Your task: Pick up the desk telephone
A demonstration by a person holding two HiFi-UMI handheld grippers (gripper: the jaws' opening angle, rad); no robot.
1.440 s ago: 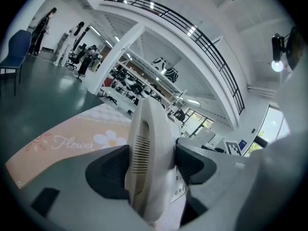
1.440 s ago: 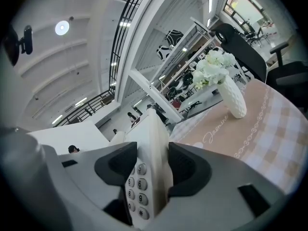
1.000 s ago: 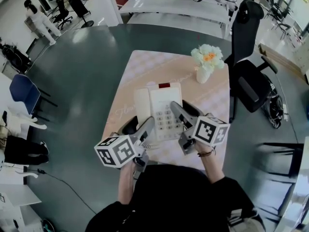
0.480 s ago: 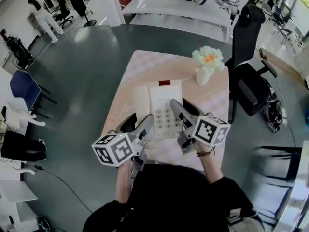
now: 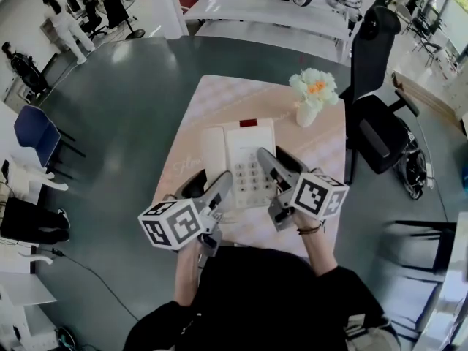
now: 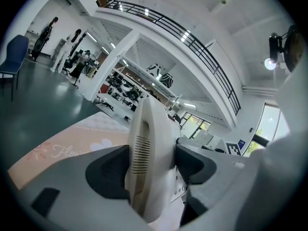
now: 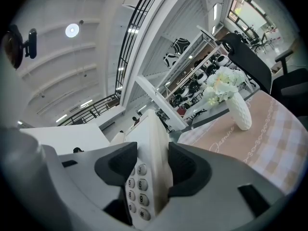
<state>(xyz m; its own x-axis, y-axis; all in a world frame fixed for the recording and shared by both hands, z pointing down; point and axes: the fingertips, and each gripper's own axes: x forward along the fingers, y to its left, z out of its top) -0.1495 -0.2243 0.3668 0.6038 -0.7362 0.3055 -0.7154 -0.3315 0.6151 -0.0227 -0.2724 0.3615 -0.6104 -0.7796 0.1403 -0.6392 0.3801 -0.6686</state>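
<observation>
Gripping the desk telephone (image 5: 248, 159) from both sides, above the middle of the pink desk (image 5: 219, 101).
The left tool (image 5: 208, 189) is clamped on the handset (image 6: 147, 158) side, and the right tool (image 5: 276, 165) is clamped on the edge by the keypad (image 7: 137, 186). Whether the telephone is clear of the desk cannot be told. A vase of flowers (image 5: 311, 97) stands well apart near the far right corner.

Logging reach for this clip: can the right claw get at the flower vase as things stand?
Probably not yet. The right claw is shut on the desk telephone. The flower vase stands apart beyond it, nothing between, so the claw would need to let go first.
</observation>
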